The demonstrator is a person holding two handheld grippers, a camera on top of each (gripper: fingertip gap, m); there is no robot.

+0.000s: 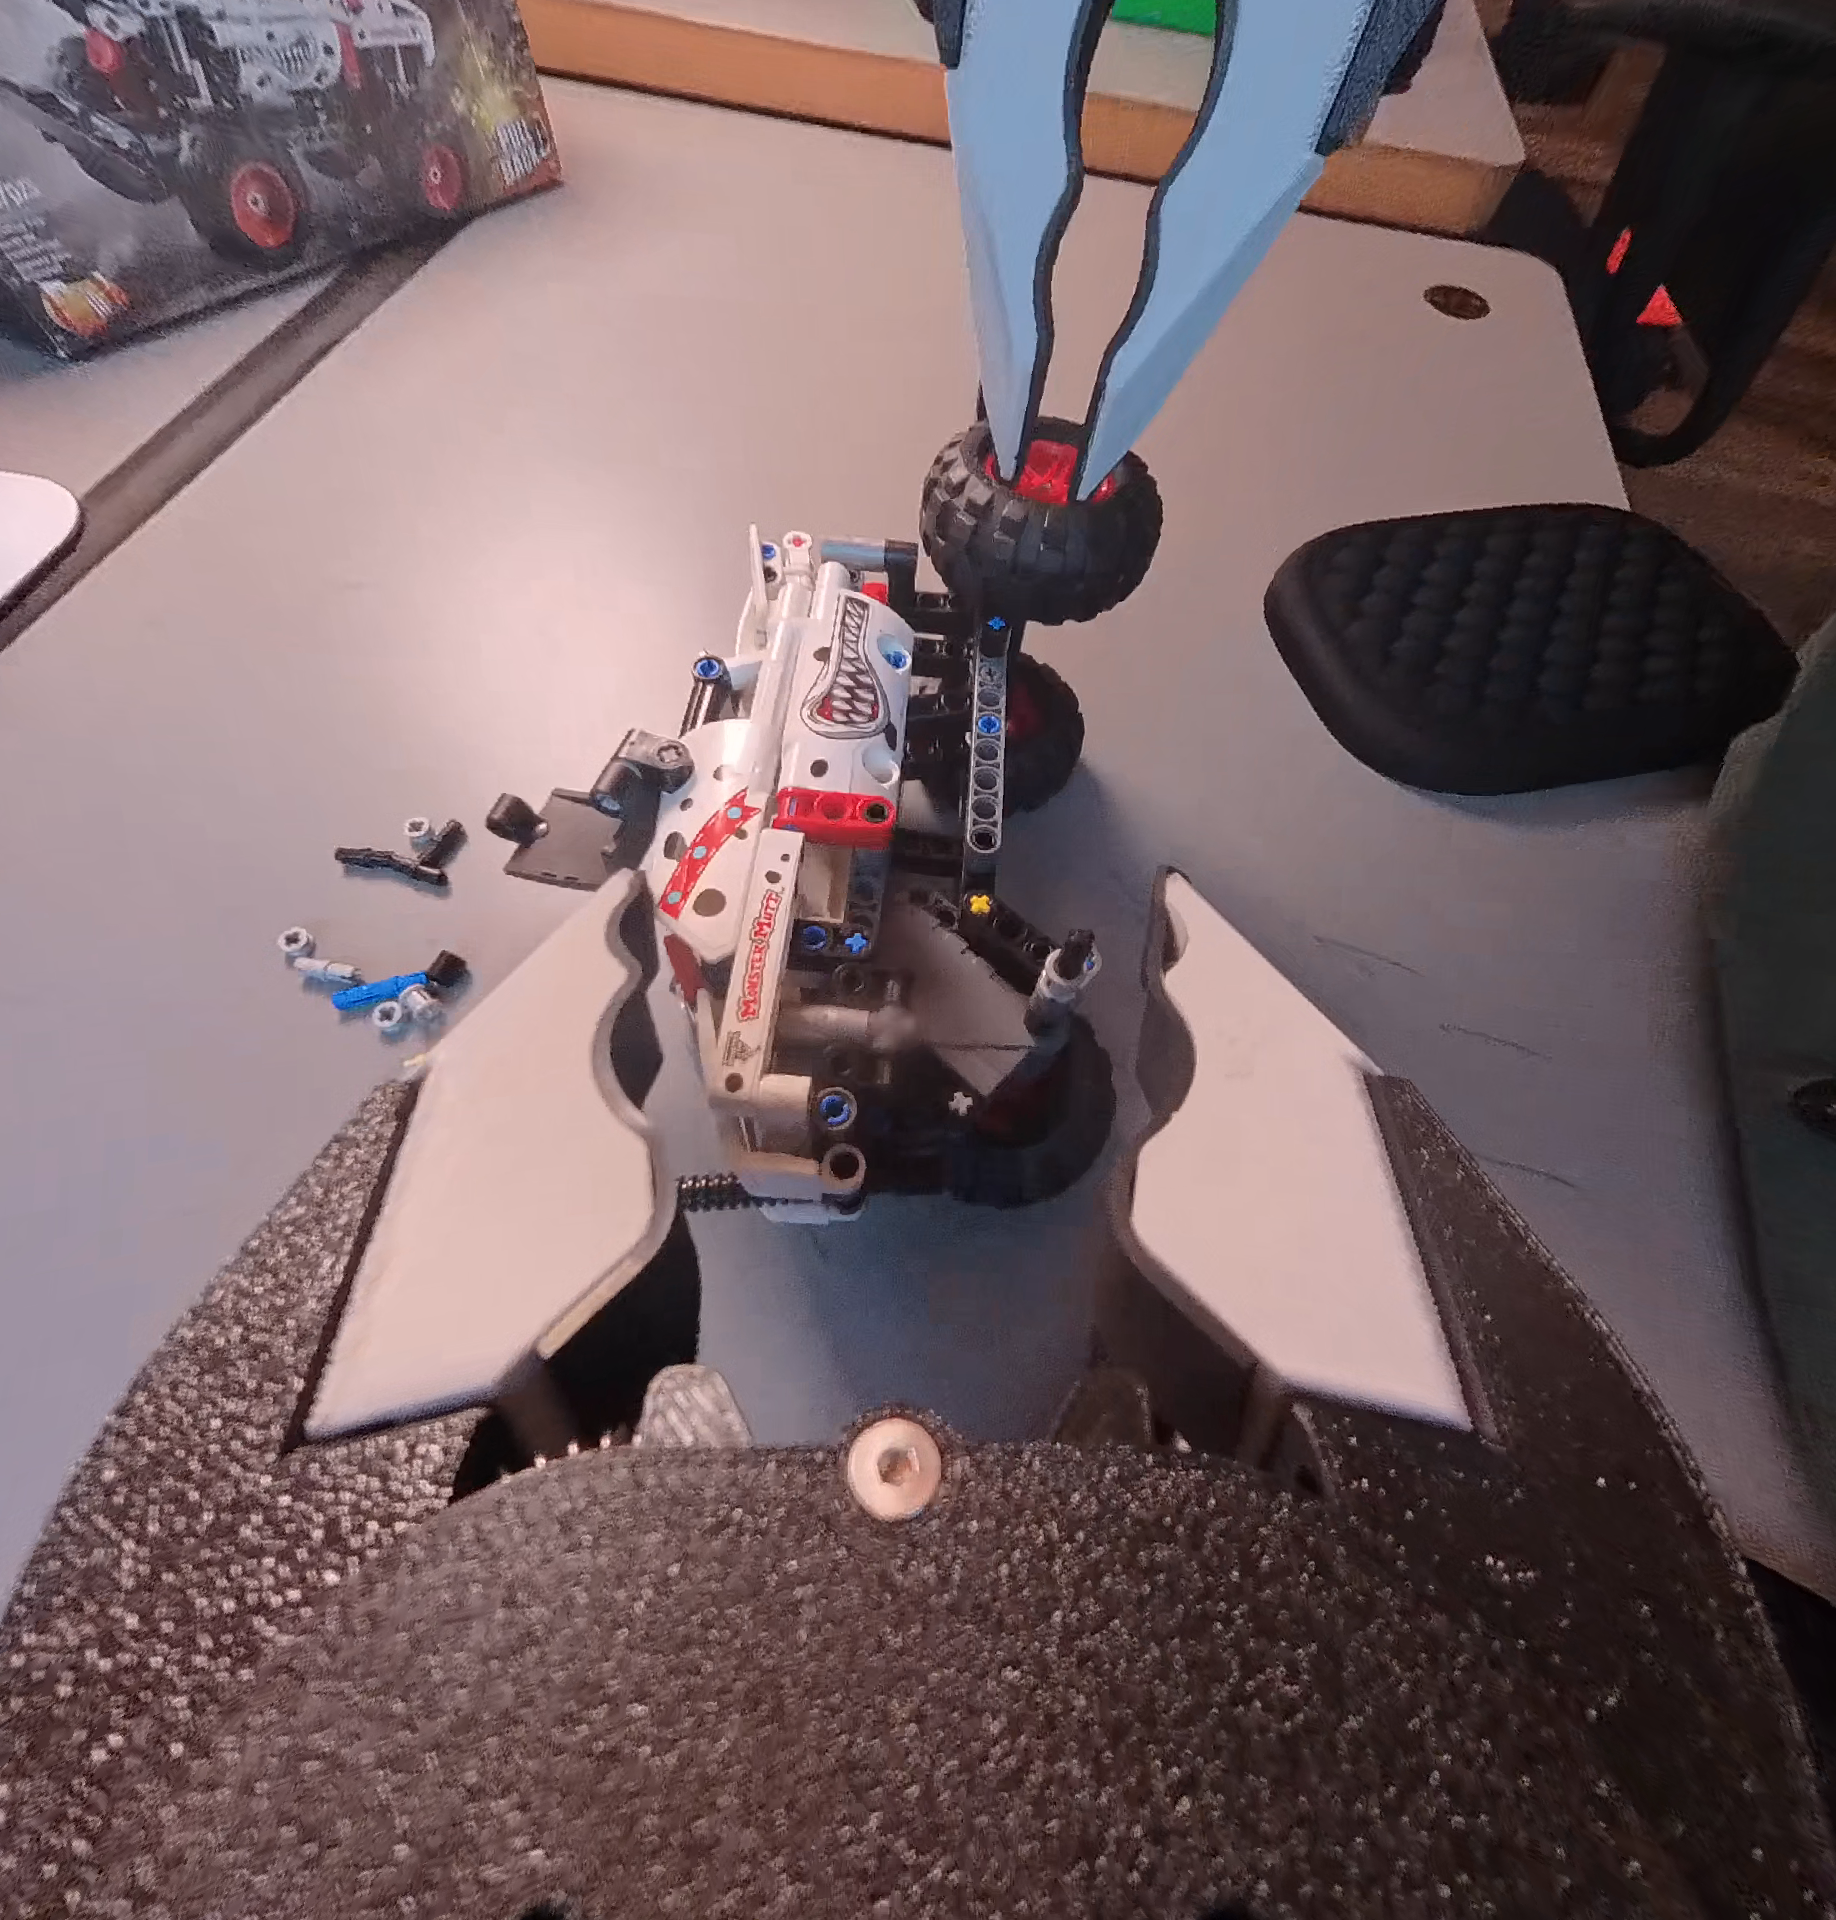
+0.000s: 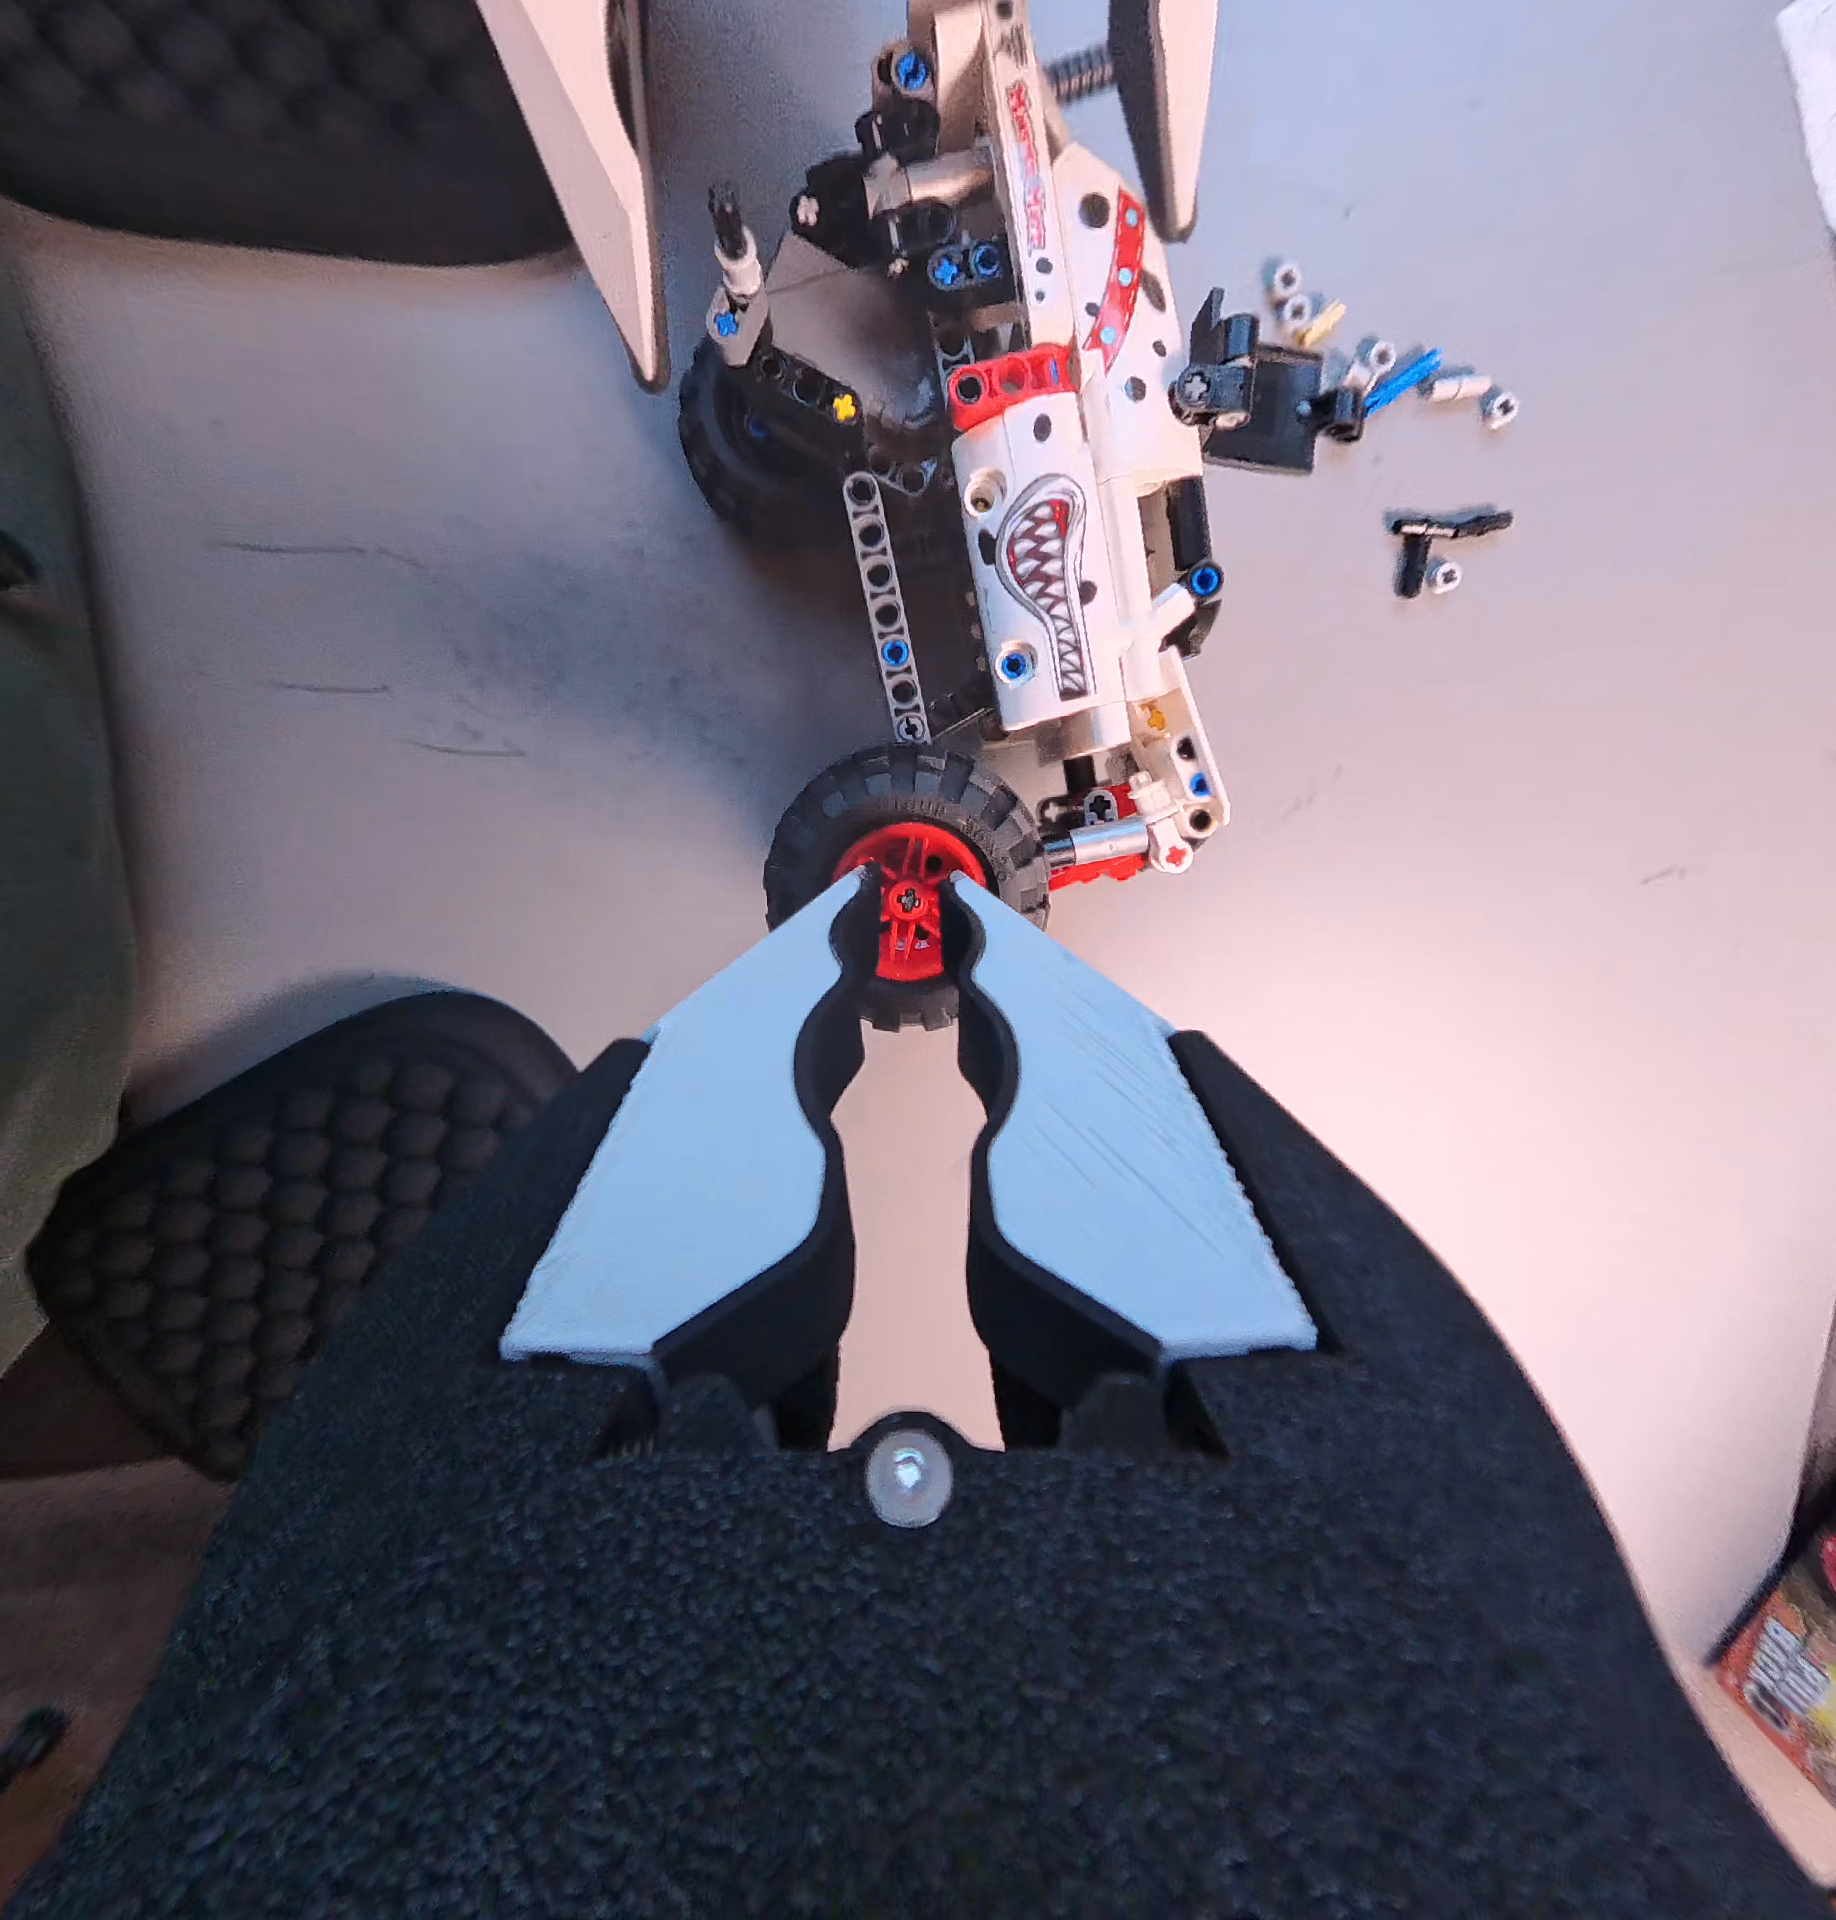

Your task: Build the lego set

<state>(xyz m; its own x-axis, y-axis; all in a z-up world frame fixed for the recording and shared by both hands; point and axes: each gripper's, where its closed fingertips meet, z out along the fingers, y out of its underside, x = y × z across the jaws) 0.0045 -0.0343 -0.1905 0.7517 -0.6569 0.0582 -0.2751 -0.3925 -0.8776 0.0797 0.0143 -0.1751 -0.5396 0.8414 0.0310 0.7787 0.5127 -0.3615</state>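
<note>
Truck (image 1: 810, 862): part-built, white body over black frame, lying on its side mid-table (image 1: 374, 520), nose toward 12 o'clock in left wrist view.
Wheel (image 2: 909, 883): black tyre, red hub, at the nose end, seemingly on its axle; whether fully seated I can't tell.
Right claw (image 2: 906, 883): fingers nearly shut, tips on the red hub either side of centre, apparently pressing or pinching it; grip not certain.
Left claw (image 1: 893, 935): jaws wide, straddling the truck's tail, not visibly touching; holds nothing.
Other wheels: one under the tail at 5 o'clock of the body, one under the nose.
Bare axle (image 1: 1065, 971): grey-black stub at the tail, no wheel on it.
Loose parts (image 1: 394, 935): pins and bushes at 9 o'clock of the truck; box (image 1: 218, 156) at 10 o'clock.
Handling: light, rigid plastic; friction joints can pop under side load; glossy panels slippery, tyre grippy.
Grip: take the black frame beams or the tyre, not the white panels.
Next: likely brace the tail with the left claw and push the hub straight along the axle.
</note>
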